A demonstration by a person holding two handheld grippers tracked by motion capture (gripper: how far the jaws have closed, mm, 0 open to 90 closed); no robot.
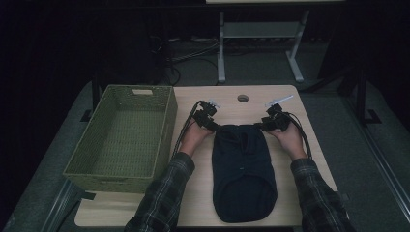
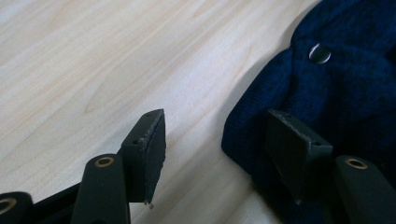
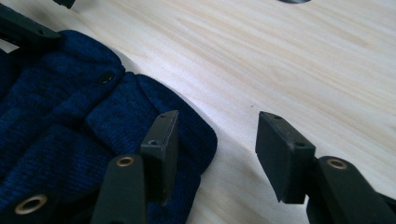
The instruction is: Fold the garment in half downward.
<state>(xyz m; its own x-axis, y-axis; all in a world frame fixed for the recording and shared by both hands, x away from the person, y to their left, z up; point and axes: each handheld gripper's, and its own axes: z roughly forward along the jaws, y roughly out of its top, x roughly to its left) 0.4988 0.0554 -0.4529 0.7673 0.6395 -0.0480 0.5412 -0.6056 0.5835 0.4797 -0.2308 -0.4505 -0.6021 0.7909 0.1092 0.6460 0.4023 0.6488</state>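
Open fingers (image 2: 299,144) astride navy knit (image 2: 345,93) edge.

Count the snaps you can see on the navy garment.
2: one snap near the garment's left corner, another snap nearer its right corner; folds may hide more.

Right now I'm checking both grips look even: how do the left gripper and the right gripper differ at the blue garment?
The left gripper straddles the blue garment's far left corner, the right gripper its far right corner. In the high view they mirror each other. Both stand open, one jaw over knit, one over bare table, clamping nothing.
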